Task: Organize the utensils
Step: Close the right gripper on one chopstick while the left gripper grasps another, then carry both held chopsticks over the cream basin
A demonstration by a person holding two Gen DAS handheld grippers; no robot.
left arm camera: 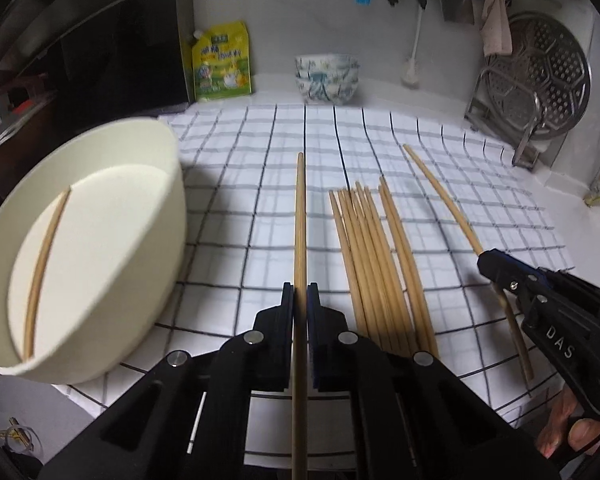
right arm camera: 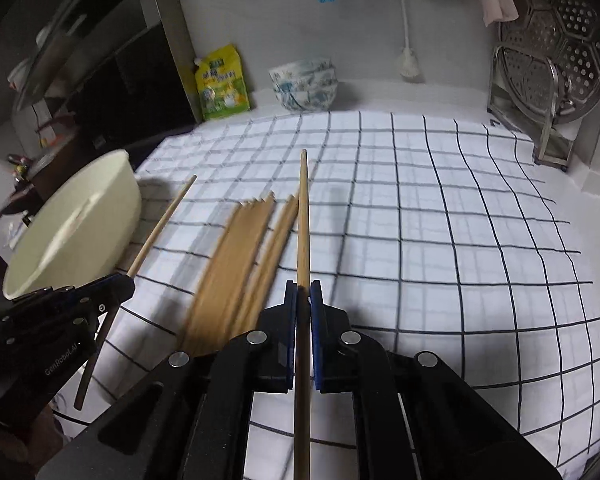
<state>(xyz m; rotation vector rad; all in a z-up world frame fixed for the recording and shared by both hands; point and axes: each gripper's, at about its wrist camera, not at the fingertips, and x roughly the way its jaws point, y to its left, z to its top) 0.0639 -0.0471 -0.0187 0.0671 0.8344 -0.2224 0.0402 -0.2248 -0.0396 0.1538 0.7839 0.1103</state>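
- The left gripper point(left arm camera: 300, 304) is clenched on a single chopstick point(left arm camera: 299, 216), gripped partway along its length. The stick runs straight ahead between the jaws, its tip aimed toward the far edge of the checked cloth point(left arm camera: 260, 184) and its tail trailing back under the camera.
- The right gripper point(right arm camera: 303, 304) is clamped the same way on a second chopstick point(right arm camera: 303, 216), whose long axis also points away toward the far edge.
- Between the two grippers, the loose bundle of chopsticks point(left arm camera: 374, 264) lies on the cloth near its front edge, the sticks roughly parallel and running front to back.
- At the cloth's left edge sits the cream bowl point(left arm camera: 152, 240). One chopstick point(left arm camera: 46, 264) already leans inside it.
- The bowl lies to the left of the left gripper's jaws and just beside them, while the right gripper is well apart from it, on the far side of the bundle. The left hand is therefore judged the nearer one for a drop.
- Its stick points past the bowl rather than into it, so the next move probably calls for swinging the tip leftward over the rim.
- Beyond the cloth's far edge, by the wall, stand a patterned bowl point(left arm camera: 326, 78) and a yellow-green pouch point(left arm camera: 221, 65). A perforated steamer tray point(left arm camera: 540, 76) rests in a rack near the far right corner.
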